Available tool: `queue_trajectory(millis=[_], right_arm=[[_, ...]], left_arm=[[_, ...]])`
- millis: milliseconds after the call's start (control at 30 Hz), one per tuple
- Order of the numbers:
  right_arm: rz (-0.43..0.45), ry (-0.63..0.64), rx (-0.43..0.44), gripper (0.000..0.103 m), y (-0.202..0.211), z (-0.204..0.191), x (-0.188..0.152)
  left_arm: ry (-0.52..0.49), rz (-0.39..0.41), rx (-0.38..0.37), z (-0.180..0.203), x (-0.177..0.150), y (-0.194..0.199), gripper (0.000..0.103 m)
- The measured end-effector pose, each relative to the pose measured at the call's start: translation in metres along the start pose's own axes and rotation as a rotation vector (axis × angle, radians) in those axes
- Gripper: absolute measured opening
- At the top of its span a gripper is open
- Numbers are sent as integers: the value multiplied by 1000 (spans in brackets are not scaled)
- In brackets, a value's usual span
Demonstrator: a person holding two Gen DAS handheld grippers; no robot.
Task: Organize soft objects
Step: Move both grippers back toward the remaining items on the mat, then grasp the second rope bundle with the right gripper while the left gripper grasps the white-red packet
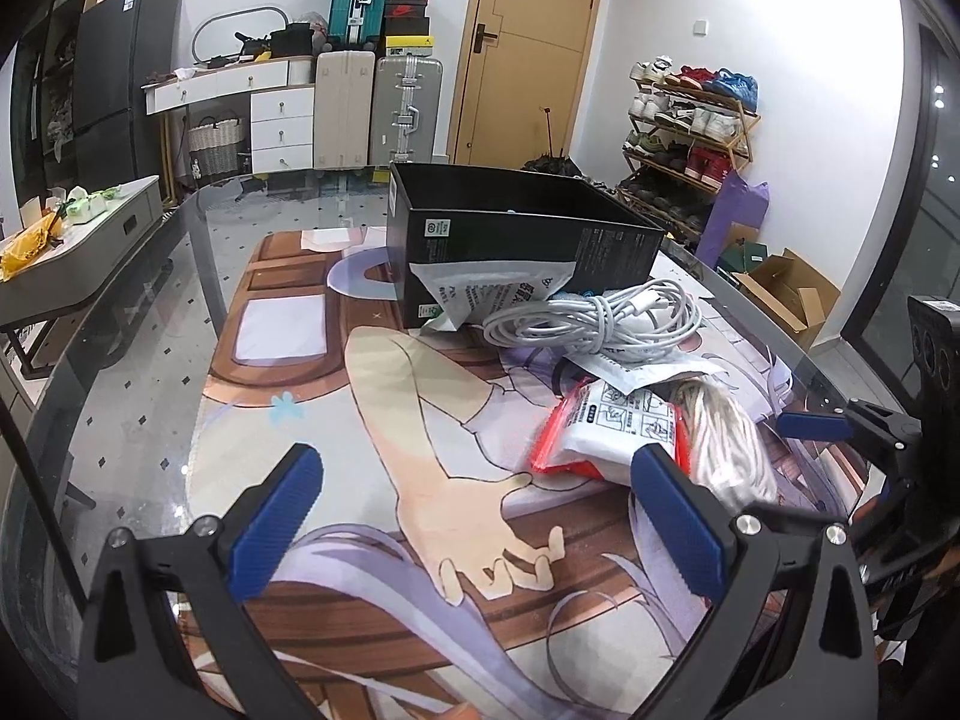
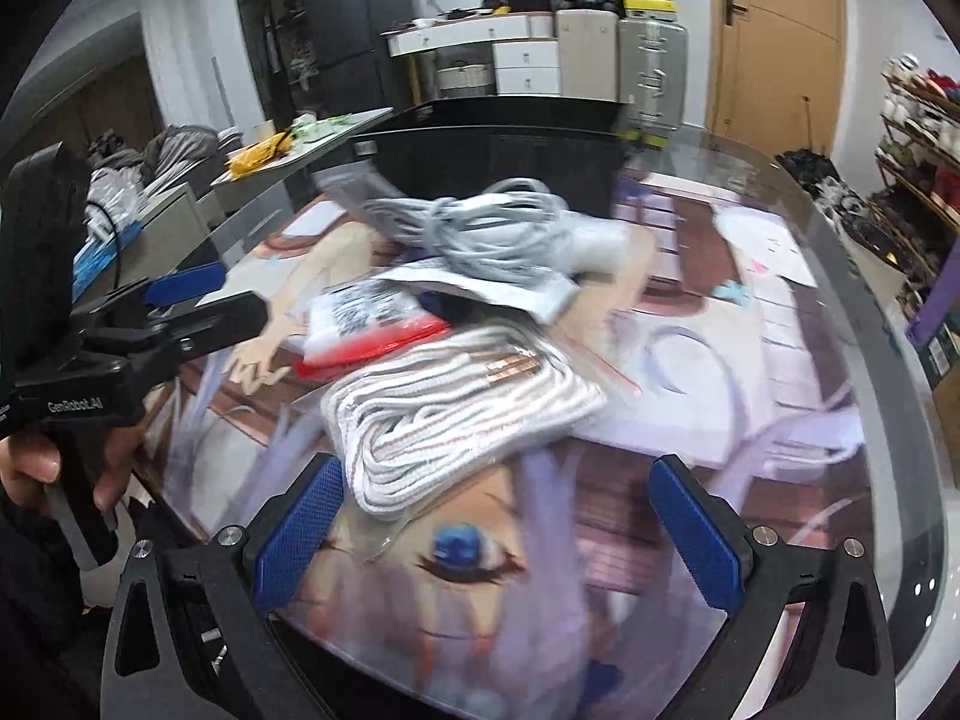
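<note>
A pile of soft items lies on the printed mat (image 1: pixel 384 420) in front of an open black box (image 1: pixel 516 234). The pile holds a coiled white cable (image 1: pixel 594 318), white pouches (image 1: pixel 498 288), a red-and-white packet (image 1: pixel 606 432) and a bagged bundle of white rope (image 2: pixel 456 414). My left gripper (image 1: pixel 480 516) is open above the mat, its right finger at the red packet's near edge. My right gripper (image 2: pixel 498 534) is open too, and the rope bundle's near end reaches just ahead of its left finger. Each gripper shows in the other's view: the right gripper (image 1: pixel 840 432) and the left gripper (image 2: pixel 204 303).
The mat covers a rounded glass table (image 1: pixel 150 324) with edges close on both sides. A grey side table (image 1: pixel 90 240) with yellow and green items stands to the left. A shoe rack (image 1: pixel 690 138) and a cardboard box (image 1: pixel 786 294) sit at the right. A hand (image 2: pixel 36 468) holds the left gripper.
</note>
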State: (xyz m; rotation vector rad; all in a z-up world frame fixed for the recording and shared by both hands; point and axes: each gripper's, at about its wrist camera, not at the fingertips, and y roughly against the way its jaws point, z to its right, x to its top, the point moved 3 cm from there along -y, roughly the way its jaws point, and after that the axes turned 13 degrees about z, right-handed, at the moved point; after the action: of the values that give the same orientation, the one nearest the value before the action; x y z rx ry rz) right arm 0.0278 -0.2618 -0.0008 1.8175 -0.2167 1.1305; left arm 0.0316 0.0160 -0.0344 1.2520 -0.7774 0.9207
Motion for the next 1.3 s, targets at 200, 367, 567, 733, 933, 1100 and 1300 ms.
queue_trajectory(millis=[200,367,567,733,933,1100,1300], right_arm=[[17,-69,27,102,2,6,4],[33,-88,39,102,-5,-2,13],[23,-124,1,102,-22,-7,18],[10,-90,-40,102,-27,-5,18],[2,-83,-75,102,-16,16,9],[16,-67,-89,102,-14,21,5],[39,-42,-92,102,-18,16,5]], left_arm=[[-20,0,4,3,-1,-1,103],[-22,0,3,4,-2,-1,103],[-23,-1,3,5,-3,-1,103],[-21,-1,4,4,-2,-1,103],[-25,-2,5,5,-3,-1,103],[-35,-15,10,7,-4,-4,103],[-66,-41,23,11,-5,-8,103]])
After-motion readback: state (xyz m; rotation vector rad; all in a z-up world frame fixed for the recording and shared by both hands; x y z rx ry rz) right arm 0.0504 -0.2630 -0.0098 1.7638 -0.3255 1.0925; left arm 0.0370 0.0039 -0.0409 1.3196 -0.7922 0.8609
